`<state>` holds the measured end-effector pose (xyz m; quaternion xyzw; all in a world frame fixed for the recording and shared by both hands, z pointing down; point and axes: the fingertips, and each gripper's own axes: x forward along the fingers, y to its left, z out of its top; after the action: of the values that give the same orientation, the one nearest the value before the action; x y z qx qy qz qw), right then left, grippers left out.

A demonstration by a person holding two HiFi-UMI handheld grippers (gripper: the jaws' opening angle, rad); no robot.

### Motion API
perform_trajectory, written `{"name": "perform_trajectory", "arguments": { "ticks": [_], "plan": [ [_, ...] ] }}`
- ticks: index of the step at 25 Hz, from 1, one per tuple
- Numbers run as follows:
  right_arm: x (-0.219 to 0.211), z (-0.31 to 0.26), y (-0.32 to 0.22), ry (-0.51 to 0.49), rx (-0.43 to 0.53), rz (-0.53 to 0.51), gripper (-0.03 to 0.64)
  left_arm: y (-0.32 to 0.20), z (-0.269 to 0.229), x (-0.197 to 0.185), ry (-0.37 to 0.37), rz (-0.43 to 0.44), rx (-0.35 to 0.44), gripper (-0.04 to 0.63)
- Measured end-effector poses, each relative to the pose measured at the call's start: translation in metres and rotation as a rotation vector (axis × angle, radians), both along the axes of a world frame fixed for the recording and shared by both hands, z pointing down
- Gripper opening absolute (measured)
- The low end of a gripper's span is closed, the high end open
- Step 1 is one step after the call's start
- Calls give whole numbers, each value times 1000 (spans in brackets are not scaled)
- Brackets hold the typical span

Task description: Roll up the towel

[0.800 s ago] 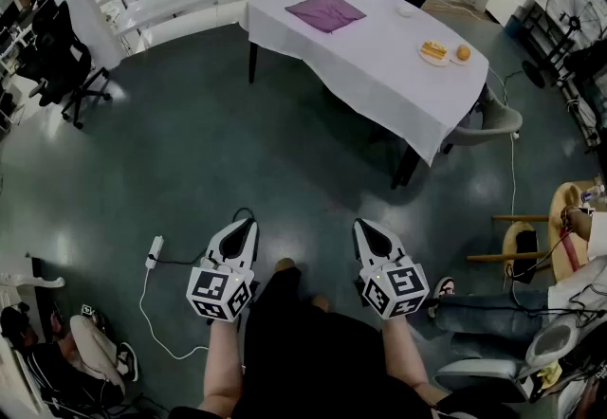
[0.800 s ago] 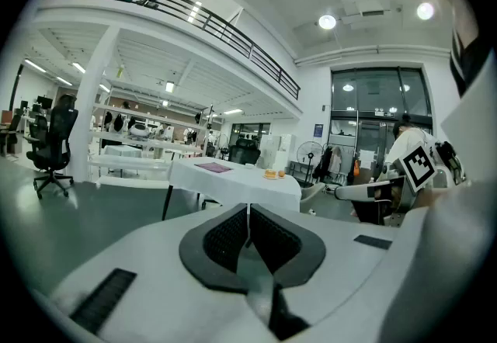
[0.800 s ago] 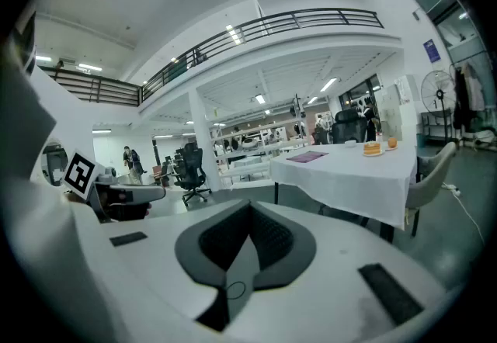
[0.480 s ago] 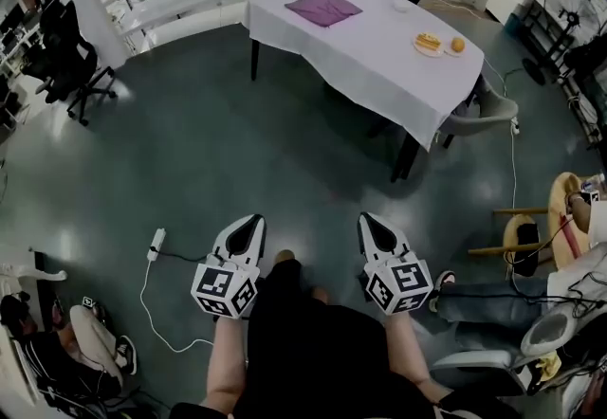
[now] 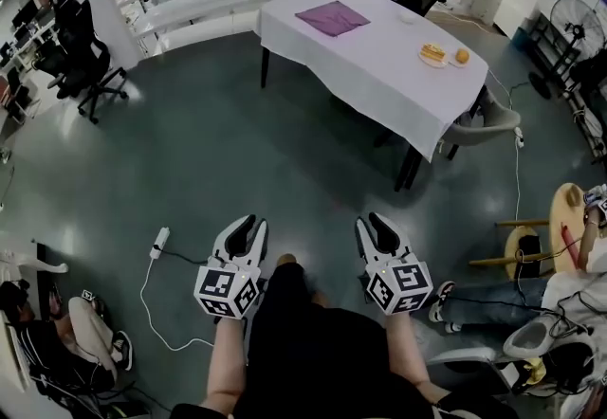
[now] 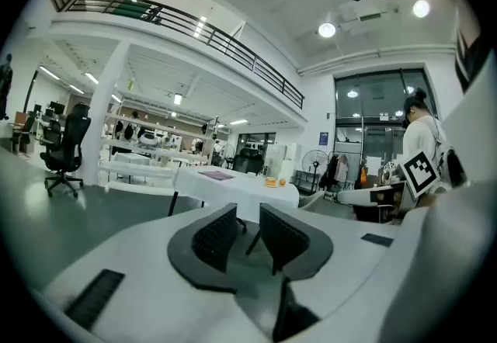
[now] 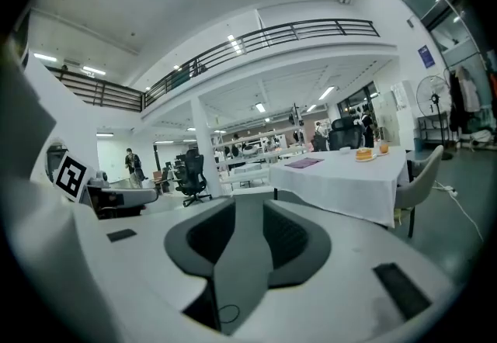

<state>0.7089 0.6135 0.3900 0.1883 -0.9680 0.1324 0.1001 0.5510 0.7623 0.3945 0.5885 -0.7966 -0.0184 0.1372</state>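
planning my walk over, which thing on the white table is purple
The towel, lying flat toward the far end of the table. The plate of food and the fruit beside it are orange, nearer the right-hand edge.

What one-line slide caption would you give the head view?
Open and empty, the left claw and right claw point toward a white-clothed table bearing a flat purple towel.

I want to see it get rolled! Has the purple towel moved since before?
No. The purple towel lies at the same far end of the white table.
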Motion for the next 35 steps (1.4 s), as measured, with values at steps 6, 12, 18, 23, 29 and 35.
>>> {"name": "perform_trajectory", "arguments": {
  "ticks": [6, 12, 18, 23, 29, 35],
  "plan": [
    [-11, -1, 2, -24, -11, -55, 276, 0, 4, -5, 24, 19, 3, 276],
    [-33, 1, -13, -7, -4, -93, 279, -13, 12, -29, 49, -44, -6, 288],
    [-76, 2, -44, 13, -17, -98, 279, -48, 13, -77, 87, -58, 19, 331],
    [-116, -4, -87, 21, -9, -89, 278, -88, 13, -128, 73, -79, -1, 331],
    [-167, -19, -126, 12, 1, -63, 278, -125, -5, -185, 51, -59, 9, 331],
    [-213, -20, -152, 16, 8, -53, 278, -152, -9, -231, 41, -41, 17, 331]
  ]
}}
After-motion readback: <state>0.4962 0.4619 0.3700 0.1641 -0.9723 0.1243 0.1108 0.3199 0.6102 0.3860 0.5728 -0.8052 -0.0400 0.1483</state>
